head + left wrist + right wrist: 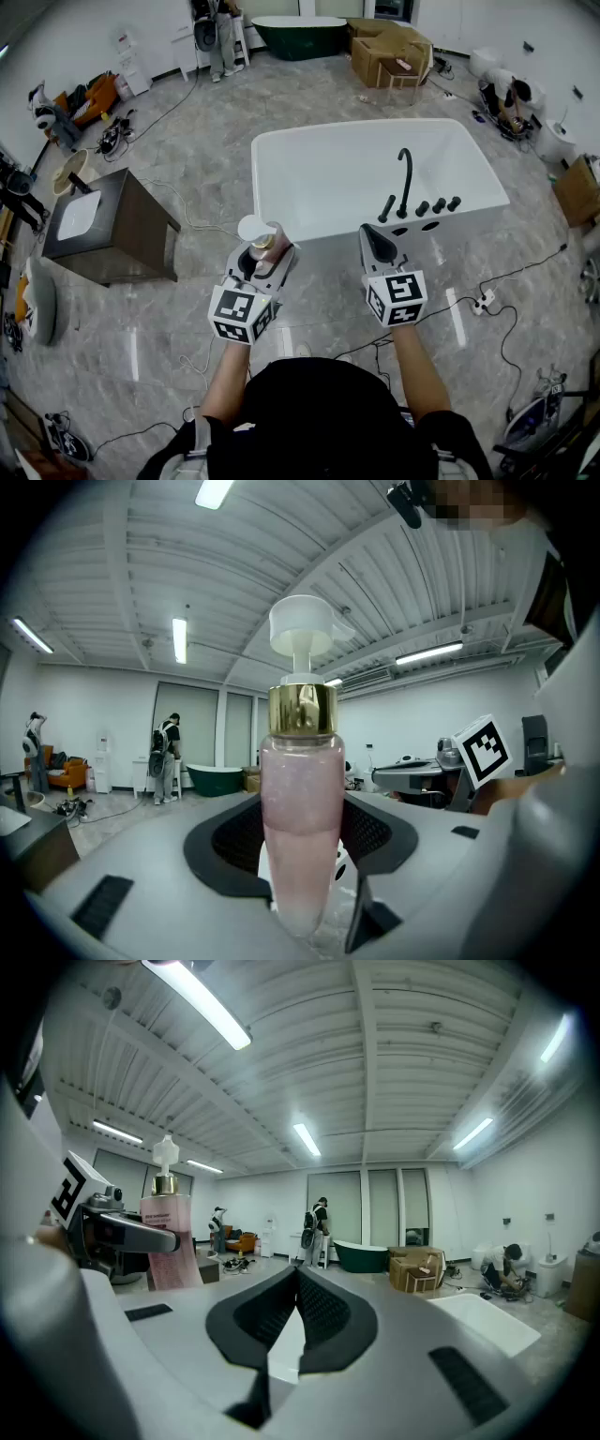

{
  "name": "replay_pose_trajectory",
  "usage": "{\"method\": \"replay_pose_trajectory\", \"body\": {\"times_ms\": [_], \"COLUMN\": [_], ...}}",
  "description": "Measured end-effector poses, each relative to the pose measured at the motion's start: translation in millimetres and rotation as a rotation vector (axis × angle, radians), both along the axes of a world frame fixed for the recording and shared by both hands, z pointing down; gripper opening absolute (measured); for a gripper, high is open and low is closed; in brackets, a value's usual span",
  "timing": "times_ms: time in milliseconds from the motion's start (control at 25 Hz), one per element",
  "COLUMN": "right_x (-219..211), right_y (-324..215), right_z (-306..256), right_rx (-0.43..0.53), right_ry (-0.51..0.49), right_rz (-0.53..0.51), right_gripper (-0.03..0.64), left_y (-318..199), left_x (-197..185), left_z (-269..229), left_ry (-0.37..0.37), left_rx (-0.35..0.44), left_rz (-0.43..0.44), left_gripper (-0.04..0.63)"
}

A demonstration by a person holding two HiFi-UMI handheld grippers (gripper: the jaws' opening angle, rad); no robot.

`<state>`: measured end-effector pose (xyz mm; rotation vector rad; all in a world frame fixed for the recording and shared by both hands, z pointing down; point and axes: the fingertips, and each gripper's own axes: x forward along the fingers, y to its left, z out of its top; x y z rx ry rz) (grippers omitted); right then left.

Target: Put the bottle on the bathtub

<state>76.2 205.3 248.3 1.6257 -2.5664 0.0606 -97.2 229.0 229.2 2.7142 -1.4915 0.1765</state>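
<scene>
Left gripper (262,253) is clamping the pink pump bottle (300,827), jaws spread wide around its lower body. The bottle is riding upright, in the air by the near left corner of the bathtub (330,233). Right gripper (296,1283) is idling, jaws together, empty. Risk: released off-centre on that narrow rim, the tall bottle is likely tipping into the tub or onto the floor.

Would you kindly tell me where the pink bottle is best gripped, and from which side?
Grip the bottle by its pink body, below the gold collar, coming in level from the side, as the left claw does now. It stands upright and the body is straight-walled, while the pump head on its thin stem would likely press down.
</scene>
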Motion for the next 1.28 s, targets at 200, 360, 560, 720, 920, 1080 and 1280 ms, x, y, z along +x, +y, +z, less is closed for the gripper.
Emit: {"method": "replay_pose_trajectory", "body": {"times_ms": [200, 360, 560, 720, 920, 1080, 1280], "right_x": [10, 26, 43, 46, 42, 44, 39], "right_y": [0, 7, 14, 14, 0, -20, -57], "right_z": [5, 8, 20, 32, 38, 44, 48], "right_rx": [0.000, -0.004, -0.014, -0.037, -0.050, -0.060, -0.073], "right_ry": [-0.025, -0.060, -0.054, -0.043, -0.040, -0.037, -0.039], "right_rz": [0.004, -0.006, -0.024, -0.045, -0.063, -0.073, -0.070], "right_gripper": [0.023, 0.021, 0.023, 0.023, 0.022, 0.023, 0.023], "left_y": [0, 7, 16, 17, 4, -18, -55], "left_x": [9, 22, 41, 49, 47, 50, 43], "left_z": [-1, 2, 9, 17, 22, 26, 31], "left_ry": [0.018, 0.017, 0.004, -0.001, 0.005, 0.013, 0.021], "left_rx": [-0.016, -0.016, -0.002, -0.016, -0.024, -0.028, -0.028], "left_rz": [-0.011, -0.024, -0.035, -0.045, -0.059, -0.072, -0.088], "left_gripper": [0.236, 0.236, 0.236, 0.236, 0.236, 0.236, 0.236]}}
